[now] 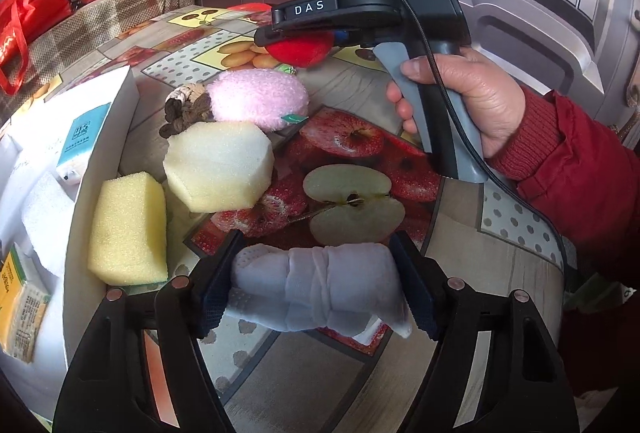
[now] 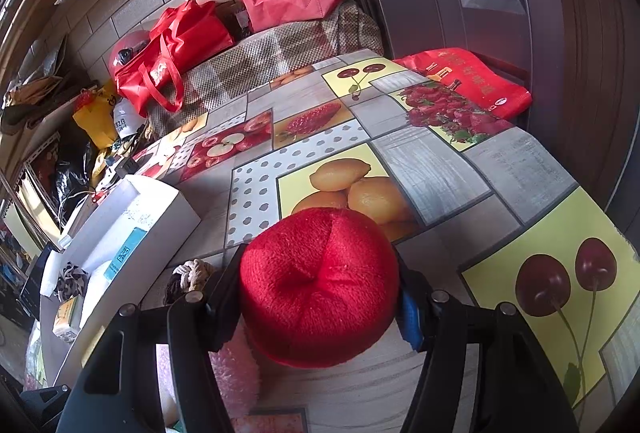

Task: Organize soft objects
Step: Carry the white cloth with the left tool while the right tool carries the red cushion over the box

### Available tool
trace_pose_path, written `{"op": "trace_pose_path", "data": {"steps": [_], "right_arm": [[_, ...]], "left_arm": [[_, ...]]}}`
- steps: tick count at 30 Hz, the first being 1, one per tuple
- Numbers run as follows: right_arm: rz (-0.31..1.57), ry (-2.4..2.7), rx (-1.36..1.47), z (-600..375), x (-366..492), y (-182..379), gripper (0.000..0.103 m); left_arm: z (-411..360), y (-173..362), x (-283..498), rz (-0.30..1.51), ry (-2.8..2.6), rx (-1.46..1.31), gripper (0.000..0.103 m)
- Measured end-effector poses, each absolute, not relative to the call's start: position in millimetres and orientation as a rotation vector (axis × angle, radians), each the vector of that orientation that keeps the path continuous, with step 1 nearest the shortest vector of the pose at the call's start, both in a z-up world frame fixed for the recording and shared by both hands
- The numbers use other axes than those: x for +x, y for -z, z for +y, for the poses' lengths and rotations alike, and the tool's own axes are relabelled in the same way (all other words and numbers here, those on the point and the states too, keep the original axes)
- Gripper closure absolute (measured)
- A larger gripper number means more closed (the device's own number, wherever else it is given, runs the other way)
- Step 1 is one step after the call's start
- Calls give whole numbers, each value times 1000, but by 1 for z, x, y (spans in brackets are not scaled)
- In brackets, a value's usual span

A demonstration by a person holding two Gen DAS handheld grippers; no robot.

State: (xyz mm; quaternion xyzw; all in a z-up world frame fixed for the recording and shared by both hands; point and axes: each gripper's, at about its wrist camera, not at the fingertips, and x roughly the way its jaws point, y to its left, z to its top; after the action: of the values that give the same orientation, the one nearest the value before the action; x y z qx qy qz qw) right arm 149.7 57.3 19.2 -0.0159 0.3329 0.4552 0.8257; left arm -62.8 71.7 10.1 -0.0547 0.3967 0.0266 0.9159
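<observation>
The sorting looks partly done, as far as can be judged. A white box [image 1: 100, 137] stands at the left of the desk [image 1: 460, 273], and it already holds a few packets and a white pad. Outside it, just beside its wall, lie a yellow sponge [image 1: 128, 229], a pale foam block [image 1: 218, 167], a pink plush [image 1: 258, 99] and a knotted rope bundle [image 1: 188, 107] — these seem still to be put away.

The left claw [image 1: 316, 287] has a rolled white cloth [image 1: 320, 287] between its jaws. The right pad touches the roll's end; on the left, whether the pad presses on it cannot be told, so a firm grip is not certain. The cloth sits low over the fruit-print cover, near the sponge and not far from the box.

The right claw [image 2: 320, 289] is clamped on a red plush [image 2: 320, 285], with both pads against its sides. In the left wrist view this claw [image 1: 298, 43] is held by a hand [image 1: 464, 101] in a red sleeve at the far side of the desk, and the plush [image 1: 302, 49] seems raised just above the pink one. It is well apart from the box — a carry across to the left would be needed to drop it there.
</observation>
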Motion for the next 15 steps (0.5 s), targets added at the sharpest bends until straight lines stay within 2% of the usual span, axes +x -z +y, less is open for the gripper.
{"op": "trace_pose_path", "data": {"steps": [3, 7, 15], "right_arm": [[708, -967, -31, 57, 150, -19, 39], [694, -960, -19, 55, 149, -21, 39], [524, -959, 28, 35, 130, -37, 39]], "left_arm": [[69, -13, -65, 797, -66, -92, 43], [61, -22, -76, 727, -89, -46, 44], [75, -52, -129, 414, -196, -101, 44]]}}
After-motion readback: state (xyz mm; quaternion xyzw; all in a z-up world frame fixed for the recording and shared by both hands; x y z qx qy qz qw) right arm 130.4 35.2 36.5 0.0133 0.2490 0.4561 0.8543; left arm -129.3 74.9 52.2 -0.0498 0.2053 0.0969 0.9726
